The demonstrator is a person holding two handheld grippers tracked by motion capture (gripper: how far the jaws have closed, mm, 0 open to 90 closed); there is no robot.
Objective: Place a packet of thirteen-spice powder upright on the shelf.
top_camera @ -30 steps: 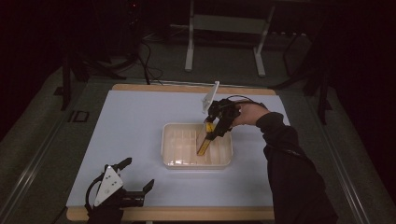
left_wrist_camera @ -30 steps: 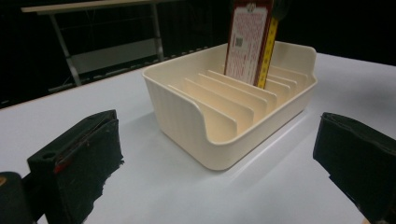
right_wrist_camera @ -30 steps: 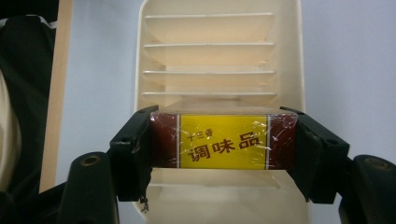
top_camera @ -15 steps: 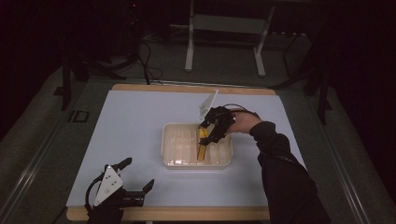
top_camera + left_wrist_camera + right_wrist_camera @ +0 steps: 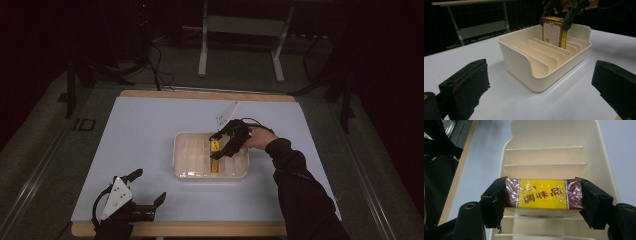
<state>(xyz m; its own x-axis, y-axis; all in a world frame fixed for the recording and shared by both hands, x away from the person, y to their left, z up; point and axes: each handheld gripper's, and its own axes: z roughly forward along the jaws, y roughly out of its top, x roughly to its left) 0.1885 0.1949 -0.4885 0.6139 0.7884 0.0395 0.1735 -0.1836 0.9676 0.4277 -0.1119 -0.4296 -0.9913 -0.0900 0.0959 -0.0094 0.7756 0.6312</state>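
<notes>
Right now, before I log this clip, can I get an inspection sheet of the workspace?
Surface: pale blue table top with a wooden edge, bare around the tray.
Job's things: cream slotted tray near the middle of the table; yellow and brown wrapped box standing upright in one of its slots.
Clutter: nothing seen.
Grippers: right gripper shut on the box from above, jaws on its two ends; left gripper open, at the near left edge of the table, holding nothing.
Cables: a thin black cable loops at the right gripper's hand; dark cables lie on the floor beyond the table.
Surroundings: dark room, a metal stand behind the table.
</notes>
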